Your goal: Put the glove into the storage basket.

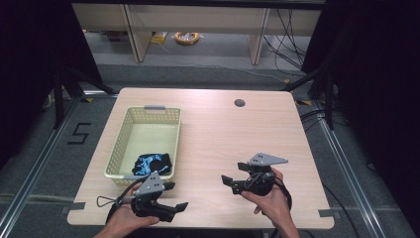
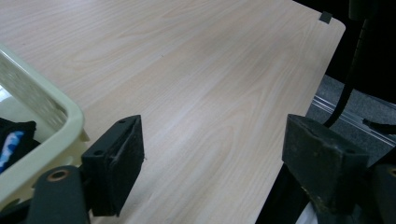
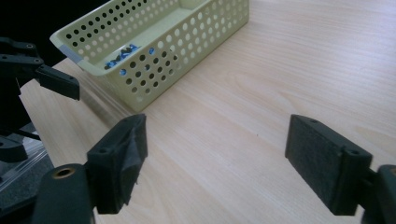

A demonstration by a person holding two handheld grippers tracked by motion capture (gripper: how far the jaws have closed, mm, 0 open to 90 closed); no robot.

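Note:
A pale yellow perforated basket (image 1: 118, 148) stands on the left half of the wooden table (image 1: 223, 134). In its near end lies a black and blue cloth item (image 1: 153, 163). My left gripper (image 1: 177, 196) is at the table's near edge, just in front of the basket's near corner, jaws open and empty. My right gripper (image 1: 232, 172) is held near the front right, pointing left, open with nothing between its jaws. The left gripper view has its open jaws (image 2: 212, 158) over bare wood, with the basket rim (image 2: 60, 121) and cloth (image 2: 14, 137) at left. The right gripper view (image 3: 215, 158) faces the basket (image 3: 187, 51).
A dark round cable hole (image 1: 239, 103) sits near the table's far edge. Grey tape marks the near right corner (image 1: 327, 213). The other gripper (image 3: 46, 74) shows at the left of the right gripper view. Beyond the table are floor rails, cables and desk legs.

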